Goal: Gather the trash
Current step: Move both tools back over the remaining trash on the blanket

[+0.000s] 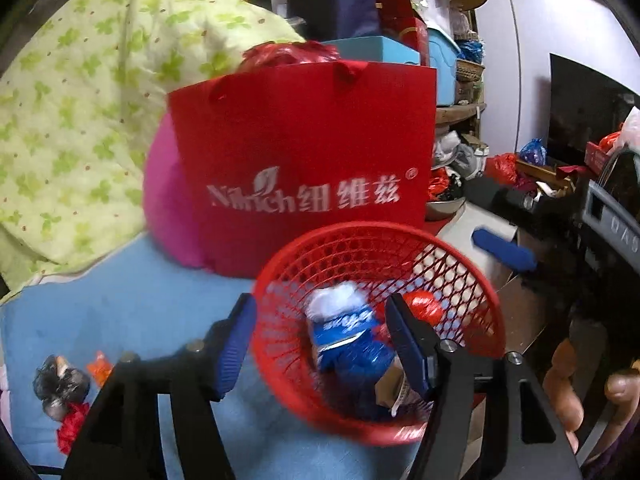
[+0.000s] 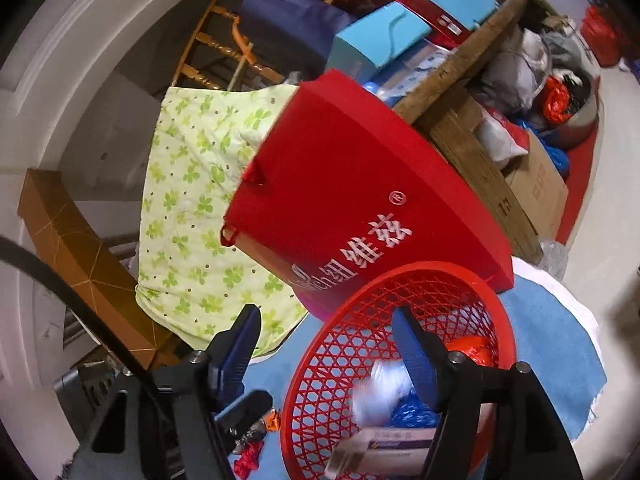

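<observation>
Left tongs gaping, straddling basket rim

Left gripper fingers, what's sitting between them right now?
In the left wrist view, the red mesh basket's near rim and a blue wrapper inside lie between the left gripper's open fingers.

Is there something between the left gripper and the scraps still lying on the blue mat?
Nothing visible blocks it. The crumpled black and red scraps lie on the blue mat left of the open left gripper, while the red mesh plastic basket sits on the other side, under the gripper's right finger.
</observation>
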